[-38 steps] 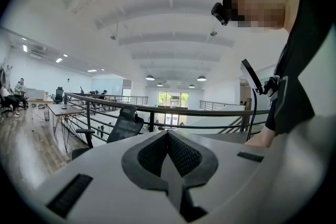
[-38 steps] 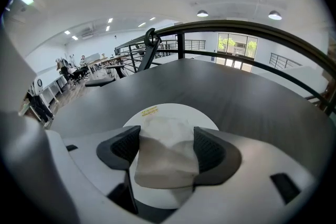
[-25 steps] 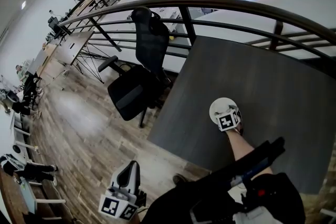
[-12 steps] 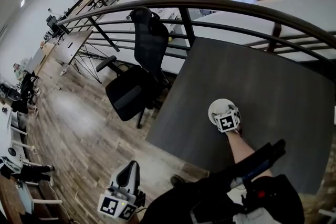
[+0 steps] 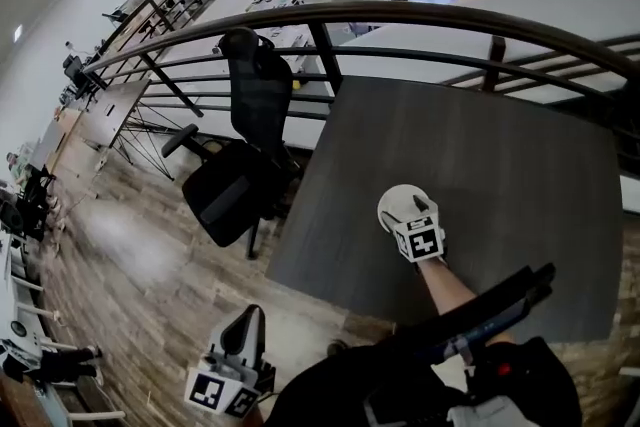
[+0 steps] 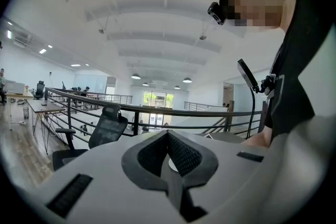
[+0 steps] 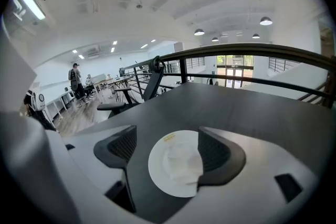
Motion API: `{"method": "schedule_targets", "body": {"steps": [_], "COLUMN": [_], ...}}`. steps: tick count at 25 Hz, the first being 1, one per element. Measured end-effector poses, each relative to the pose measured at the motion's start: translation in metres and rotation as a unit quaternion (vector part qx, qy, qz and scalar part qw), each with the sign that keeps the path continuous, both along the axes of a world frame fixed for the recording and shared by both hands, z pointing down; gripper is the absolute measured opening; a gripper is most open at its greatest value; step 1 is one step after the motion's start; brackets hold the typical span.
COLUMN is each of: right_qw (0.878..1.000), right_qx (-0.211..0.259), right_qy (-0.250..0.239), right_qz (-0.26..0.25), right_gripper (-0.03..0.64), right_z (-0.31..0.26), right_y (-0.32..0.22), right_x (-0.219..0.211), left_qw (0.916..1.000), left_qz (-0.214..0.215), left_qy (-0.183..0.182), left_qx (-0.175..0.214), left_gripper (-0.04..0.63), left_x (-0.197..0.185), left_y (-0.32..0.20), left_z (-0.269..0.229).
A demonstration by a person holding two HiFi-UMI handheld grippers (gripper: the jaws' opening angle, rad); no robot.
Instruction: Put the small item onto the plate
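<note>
A white plate (image 5: 392, 204) lies on the dark table (image 5: 500, 155), toward its near left part. In the right gripper view a small pale crumpled item (image 7: 181, 161) rests on the plate (image 7: 160, 176). My right gripper (image 5: 408, 215) hovers low over the plate and is open. Its pads (image 7: 216, 152) stand wide on either side of the item without pressing on it. My left gripper (image 5: 232, 370) hangs low at the bottom left, off the table. In its own view the left gripper (image 6: 168, 138) has its jaws together with nothing between them.
A black office chair (image 5: 245, 150) stands by the table's left edge. A dark curved railing (image 5: 450, 15) runs behind the table's far side. Wooden floor (image 5: 140, 245) lies to the left. A person's forearm (image 5: 445, 285) reaches from the near edge.
The head view has shifted, so table and chair sit further left. My right gripper stays over the plate, and a little more of the plate shows. The left gripper has not moved.
</note>
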State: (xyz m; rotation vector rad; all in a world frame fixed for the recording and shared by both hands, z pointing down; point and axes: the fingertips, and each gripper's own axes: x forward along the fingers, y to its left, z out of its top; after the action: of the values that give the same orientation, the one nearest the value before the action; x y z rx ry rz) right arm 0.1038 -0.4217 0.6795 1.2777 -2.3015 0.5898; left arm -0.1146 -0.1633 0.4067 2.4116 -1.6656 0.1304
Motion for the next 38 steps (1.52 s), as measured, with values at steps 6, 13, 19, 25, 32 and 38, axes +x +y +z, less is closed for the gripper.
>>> {"method": "schedule_targets", "body": {"steps": [6,13,19,25,32,38], "right_qw": [0.997,0.988,0.986,0.981,0.975,0.965], "right_qx": [0.080,0.141,0.143,0.162,0.182,0.191], "right_qy": [-0.021,-0.050,-0.061,-0.061,-0.054,-0.044], "right_qz": [0.003,0.019,0.056,0.083,0.118,0.174], "right_gripper": [0.179,0.101,0.058,0.045,0.003,0.002], "right_z": [-0.067,-0.140,-0.155,-0.180,-0.203,-0.218], "right_y": [0.029,0.093,0.144,0.200,0.268,0.304], "right_x": [0.000,-0.014,-0.025,-0.036,-0.052,-0.052], "left_qw": [0.9976,0.9903,0.9824,0.9723,0.9545,0.9421], "left_qz": [0.067,0.131,0.174,0.214,0.278,0.318], "left_qy": [0.013,0.036,0.054,0.082,0.101,0.100], "left_qx": [0.014,0.029,0.042,0.045,0.034,0.036], "left_gripper": [0.003,0.003,0.003,0.003,0.003,0.003], "left_x": [0.013,0.006,-0.012,-0.023,-0.024,-0.027], "left_y": [-0.007,0.002,0.016,0.032,0.044,0.051], "left_z": [0.005,0.006,0.014,0.023,0.038,0.036]}}
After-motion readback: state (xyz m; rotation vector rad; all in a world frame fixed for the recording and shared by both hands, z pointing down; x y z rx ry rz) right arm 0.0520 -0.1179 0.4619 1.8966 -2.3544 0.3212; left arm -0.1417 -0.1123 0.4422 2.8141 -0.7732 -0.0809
